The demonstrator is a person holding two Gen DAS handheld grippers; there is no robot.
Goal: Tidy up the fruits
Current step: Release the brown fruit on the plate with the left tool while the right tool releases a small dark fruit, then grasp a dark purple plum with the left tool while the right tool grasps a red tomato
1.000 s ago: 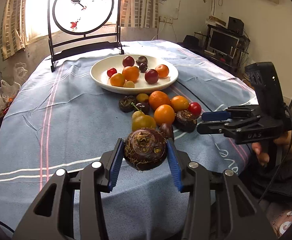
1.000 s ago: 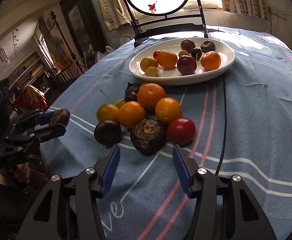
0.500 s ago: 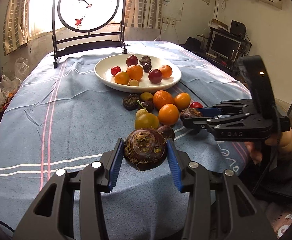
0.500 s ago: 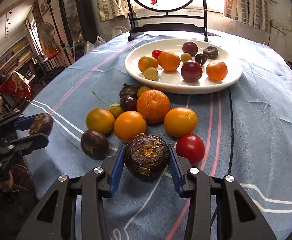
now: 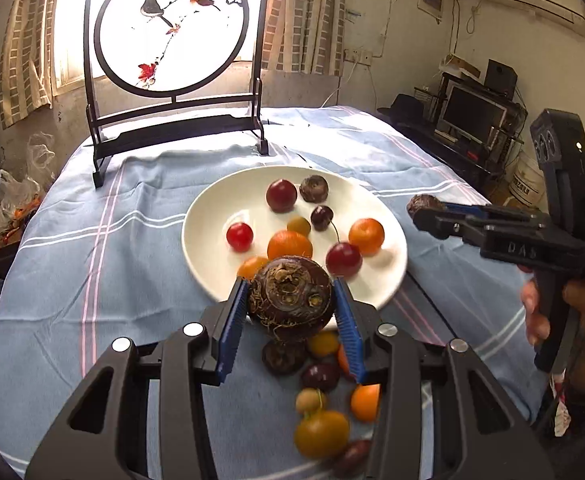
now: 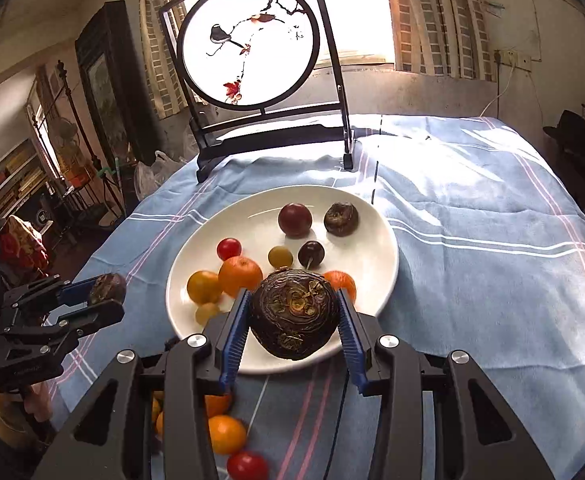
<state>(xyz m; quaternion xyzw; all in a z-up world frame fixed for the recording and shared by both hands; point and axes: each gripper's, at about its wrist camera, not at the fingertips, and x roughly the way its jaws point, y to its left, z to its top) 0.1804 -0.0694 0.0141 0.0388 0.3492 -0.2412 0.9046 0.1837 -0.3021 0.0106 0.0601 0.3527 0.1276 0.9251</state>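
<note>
My left gripper [image 5: 290, 320] is shut on a dark brown water chestnut [image 5: 291, 295], held above the near rim of the white plate [image 5: 212, 220]. My right gripper [image 6: 292, 330] is shut on another dark brown water chestnut [image 6: 294, 314], also over the plate's near rim [image 6: 388, 248]. The plate holds several oranges, red fruits, a cherry and one water chestnut [image 6: 341, 219]. Each gripper shows in the other's view: the right one [image 5: 424, 210] beside the plate's right edge, the left one [image 6: 106, 296] beside its left edge. Loose fruits [image 5: 320, 432] lie on the cloth below the grippers.
A round painted screen on a dark stand [image 5: 172, 40] stands behind the plate on the blue striped tablecloth [image 5: 72, 260]. A thin black cable [image 6: 374, 184] runs across the cloth past the plate. Furniture and a monitor [image 5: 472, 116] stand beyond the table's right edge.
Both grippers have moved forward from the loose fruit pile to the plate. The right gripper has closed on a water chestnut and lifted it; the left still holds its own.
</note>
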